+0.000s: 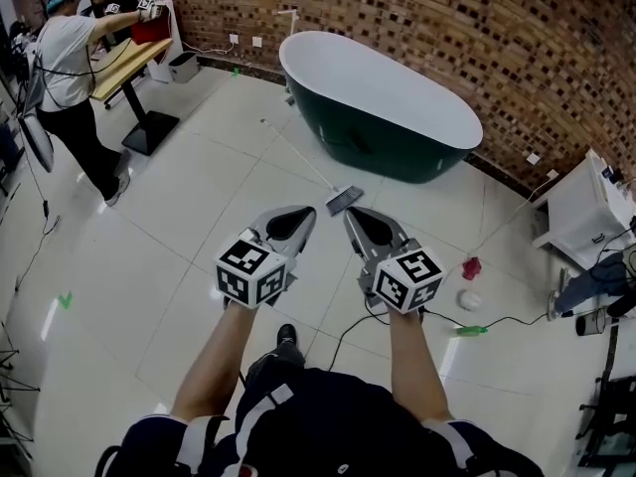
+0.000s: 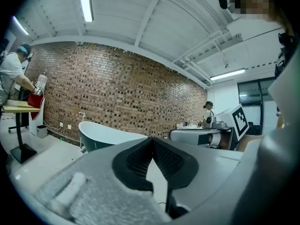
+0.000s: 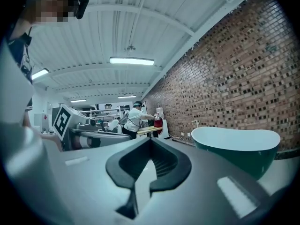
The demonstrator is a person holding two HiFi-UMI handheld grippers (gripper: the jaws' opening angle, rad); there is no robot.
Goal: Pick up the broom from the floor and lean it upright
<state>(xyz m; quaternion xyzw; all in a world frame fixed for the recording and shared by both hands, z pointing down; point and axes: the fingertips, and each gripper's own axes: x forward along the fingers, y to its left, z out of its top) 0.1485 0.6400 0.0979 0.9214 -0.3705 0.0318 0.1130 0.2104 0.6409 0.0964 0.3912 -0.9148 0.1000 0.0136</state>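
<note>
The broom lies flat on the white tiled floor in the head view. Its grey head [image 1: 344,200] is nearest me, and its thin pale handle [image 1: 298,157] runs away up-left, in front of the bathtub. My left gripper [image 1: 301,215] and right gripper [image 1: 355,216] are held side by side above the floor, pointing forward, just short of the broom head. Both are shut with nothing between their jaws. In the left gripper view, the left gripper [image 2: 151,139] has its tips meeting, as does the right gripper [image 3: 150,140] in the right gripper view. Neither gripper view shows the broom.
A dark green bathtub [image 1: 378,102] stands against the brick wall beyond the broom. A person [image 1: 70,78] works at a desk at the far left. A white cabinet [image 1: 581,212] is at the right. A red object [image 1: 471,266], a white disc [image 1: 469,300] and a black cable [image 1: 497,321] lie on the floor.
</note>
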